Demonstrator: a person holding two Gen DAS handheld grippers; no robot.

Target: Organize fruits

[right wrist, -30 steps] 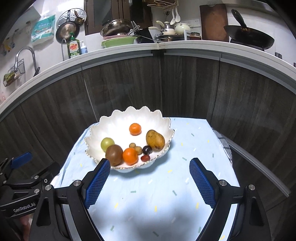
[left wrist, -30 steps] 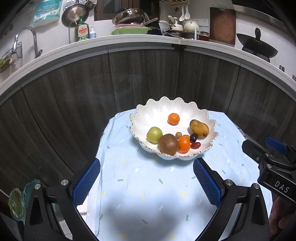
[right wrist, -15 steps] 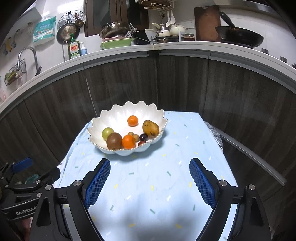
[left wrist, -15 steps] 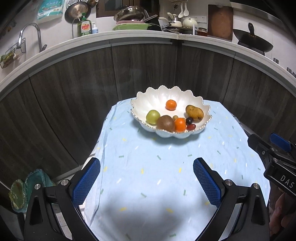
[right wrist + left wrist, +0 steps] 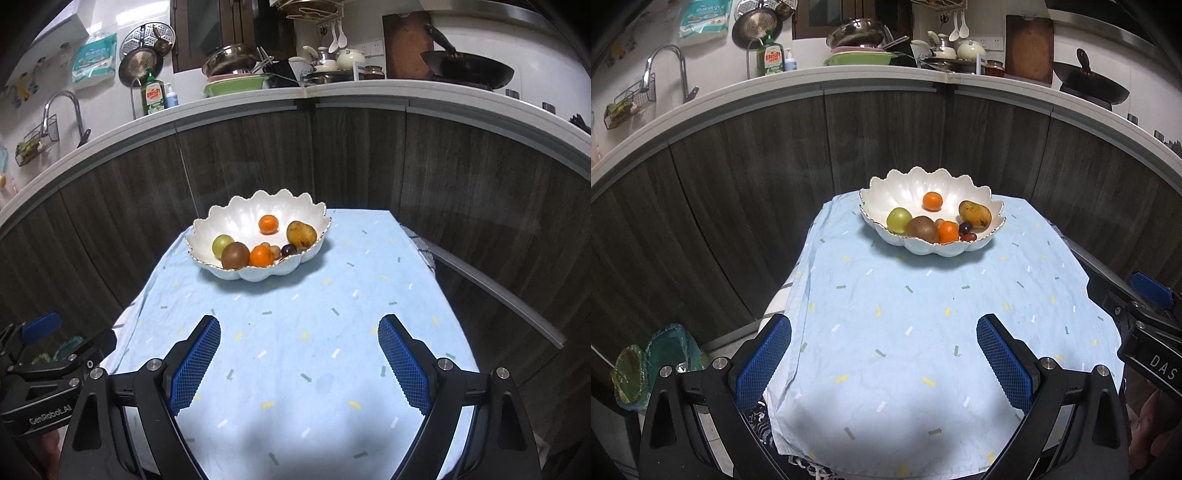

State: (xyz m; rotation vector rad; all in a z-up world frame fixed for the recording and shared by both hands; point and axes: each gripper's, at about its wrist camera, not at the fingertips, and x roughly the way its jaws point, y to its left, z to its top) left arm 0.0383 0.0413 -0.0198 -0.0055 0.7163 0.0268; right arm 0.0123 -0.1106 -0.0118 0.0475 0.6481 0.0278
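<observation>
A white scalloped bowl [image 5: 908, 188] [image 5: 236, 218] stands at the far end of a small table under a light blue cloth [image 5: 923, 314] [image 5: 306, 332]. Inside lie two oranges [image 5: 932, 201], a green fruit [image 5: 898, 219], a brown kiwi [image 5: 922, 229], a yellow mango [image 5: 975, 213], dark grapes [image 5: 966, 228] and small tan fruits. My left gripper [image 5: 884, 362] hangs open over the near part of the cloth, nothing between its blue pads. My right gripper [image 5: 299, 363] is open too, well short of the bowl. Each gripper shows at the edge of the other's view.
Dark wood cabinet fronts [image 5: 746, 177] curve behind the table under a white counter [image 5: 849, 74] crowded with pots, a dish soap bottle [image 5: 769, 57], a wok [image 5: 1089, 86] and a tap [image 5: 665, 70]. A greenish plastic bag [image 5: 653, 365] lies on the floor at the left.
Both grippers have drawn back from the bowl, which now looks smaller and farther away, with more cloth visible in front. Both stay open and empty.
</observation>
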